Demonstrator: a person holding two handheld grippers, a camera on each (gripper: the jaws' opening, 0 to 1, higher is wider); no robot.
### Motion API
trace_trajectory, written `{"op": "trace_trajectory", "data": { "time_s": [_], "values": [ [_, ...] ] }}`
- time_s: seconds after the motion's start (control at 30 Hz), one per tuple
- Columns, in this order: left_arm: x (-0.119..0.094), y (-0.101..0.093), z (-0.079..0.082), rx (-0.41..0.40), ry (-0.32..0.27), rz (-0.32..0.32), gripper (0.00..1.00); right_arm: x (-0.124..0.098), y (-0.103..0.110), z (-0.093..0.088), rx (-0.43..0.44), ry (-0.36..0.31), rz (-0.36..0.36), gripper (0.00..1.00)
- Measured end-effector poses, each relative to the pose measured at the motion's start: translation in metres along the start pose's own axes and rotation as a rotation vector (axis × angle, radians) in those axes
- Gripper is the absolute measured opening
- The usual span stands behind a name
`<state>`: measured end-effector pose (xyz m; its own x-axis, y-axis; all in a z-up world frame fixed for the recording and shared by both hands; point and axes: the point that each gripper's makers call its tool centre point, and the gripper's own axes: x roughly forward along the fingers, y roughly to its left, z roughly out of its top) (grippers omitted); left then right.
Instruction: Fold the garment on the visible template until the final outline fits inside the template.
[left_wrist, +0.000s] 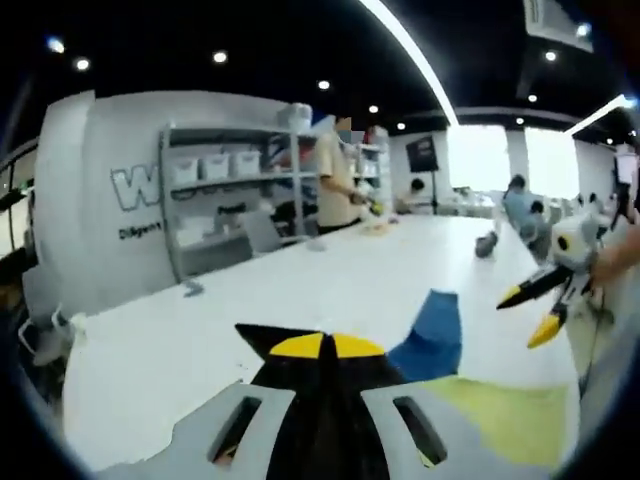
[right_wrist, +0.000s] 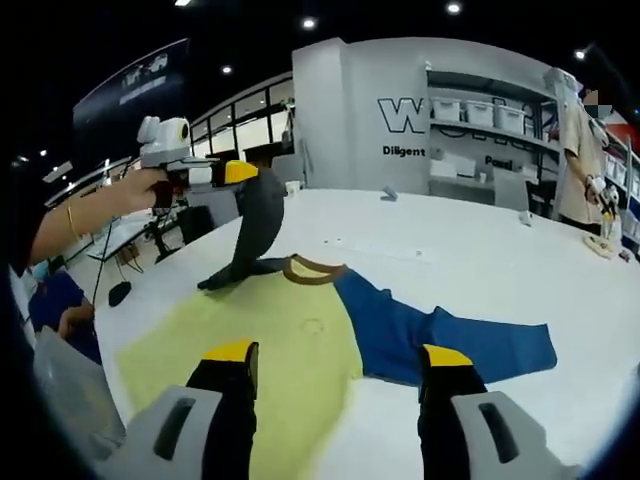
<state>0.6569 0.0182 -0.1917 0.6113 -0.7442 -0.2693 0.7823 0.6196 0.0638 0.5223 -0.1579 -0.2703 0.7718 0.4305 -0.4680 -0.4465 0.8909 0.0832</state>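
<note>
A garment lies on the white table (right_wrist: 480, 250), with a tan collar (right_wrist: 310, 268), a blue part (right_wrist: 440, 340) spread to the right and a black sleeve (right_wrist: 255, 225). Under or beside it is a flat yellow area (right_wrist: 250, 350); I cannot tell whether this is the template or the shirt's body. My left gripper (right_wrist: 240, 172) is shut on the black sleeve and holds it up above the table's left side. In the left gripper view the black cloth (left_wrist: 300, 400) is pinched at that gripper (left_wrist: 325, 345). My right gripper (right_wrist: 338, 355) stands open above the yellow and blue, nothing between its fingers; it also shows as the right gripper (left_wrist: 545, 300).
A person (right_wrist: 580, 150) stands by shelves with white bins (right_wrist: 480, 110) beyond the table's far end. Small objects (right_wrist: 388, 193) lie at the far edge. The table's left edge (right_wrist: 130, 290) is close, with chairs and the floor beyond. Other people sit at the back (left_wrist: 520, 200).
</note>
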Motion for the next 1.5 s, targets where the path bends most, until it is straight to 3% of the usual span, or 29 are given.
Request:
{"op": "trace_trajectory", "data": {
  "time_s": [0.2,0.37,0.47,0.57,0.77,1.0,1.1,1.2,1.3,1.5],
  "values": [
    [0.037,-0.036,-0.033,0.053,0.097,-0.130,0.00,-0.003,-0.005,-0.004,0.010,0.011,-0.009,0.63],
    [0.060,-0.063,-0.055,0.107,0.152,-0.178,0.00,-0.005,-0.007,-0.009,0.012,0.027,-0.018,0.62],
    [0.071,-0.084,-0.080,0.181,0.230,-0.247,0.00,-0.006,-0.008,-0.011,0.009,0.029,-0.024,0.62],
    [0.080,-0.098,-0.093,0.210,0.249,-0.282,0.00,-0.006,-0.008,-0.011,0.012,0.030,-0.022,0.62],
    [0.096,-0.120,-0.120,0.200,0.317,-0.332,0.00,-0.006,-0.009,-0.016,0.020,0.041,-0.023,0.62],
    [0.099,-0.131,-0.134,0.202,0.368,-0.336,0.00,-0.006,-0.011,-0.018,0.022,0.046,-0.027,0.62],
    [0.095,-0.134,-0.128,0.233,0.333,-0.333,0.06,-0.006,-0.012,-0.018,0.021,0.045,-0.026,0.62],
    [0.091,-0.131,-0.126,0.212,0.327,-0.313,0.11,-0.006,-0.011,-0.018,0.023,0.045,-0.025,0.62],
    [0.081,-0.120,-0.127,0.207,0.330,-0.268,0.18,-0.006,-0.010,-0.019,0.023,0.048,-0.021,0.62],
    [0.047,-0.085,-0.142,0.272,0.381,-0.161,0.29,-0.002,-0.008,-0.014,0.008,0.020,-0.017,0.57]
  ]
}}
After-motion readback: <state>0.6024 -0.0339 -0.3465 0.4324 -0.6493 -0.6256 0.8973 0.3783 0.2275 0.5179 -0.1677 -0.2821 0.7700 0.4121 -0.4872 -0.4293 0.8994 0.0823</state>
